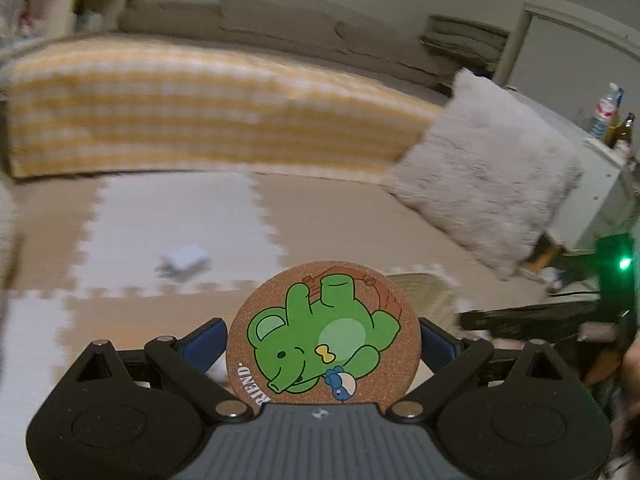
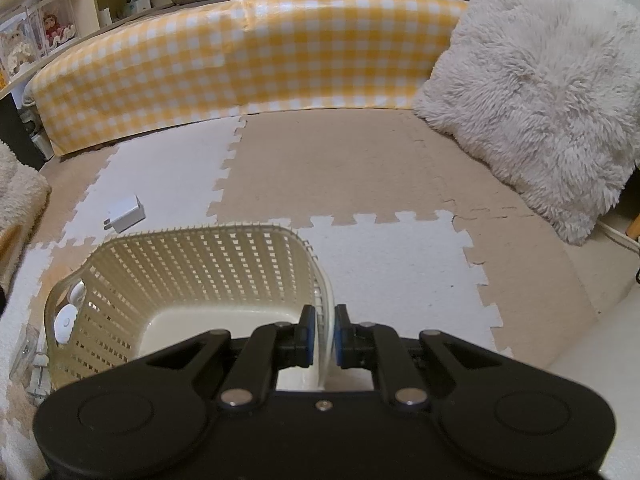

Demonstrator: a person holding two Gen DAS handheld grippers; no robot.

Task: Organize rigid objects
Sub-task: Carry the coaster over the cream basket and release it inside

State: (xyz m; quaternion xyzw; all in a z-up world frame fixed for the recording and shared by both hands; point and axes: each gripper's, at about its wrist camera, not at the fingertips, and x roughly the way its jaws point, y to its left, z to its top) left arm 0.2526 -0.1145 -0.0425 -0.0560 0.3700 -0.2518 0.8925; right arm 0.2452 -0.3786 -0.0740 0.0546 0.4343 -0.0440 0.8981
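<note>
One cork coaster (image 1: 323, 332) is clamped upright in the left hand-held gripper (image 1: 324, 344), its bear print inverted; one basket (image 2: 192, 280) is pinched by its rim in the right hand-held gripper (image 2: 325, 334); one charger (image 2: 125, 213) lies on the floor mat (image 2: 360, 176).

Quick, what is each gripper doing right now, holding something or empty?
Left gripper: closed on a round cork coaster with a green bear.
Right gripper: closed on the rim of the cream basket.
</note>
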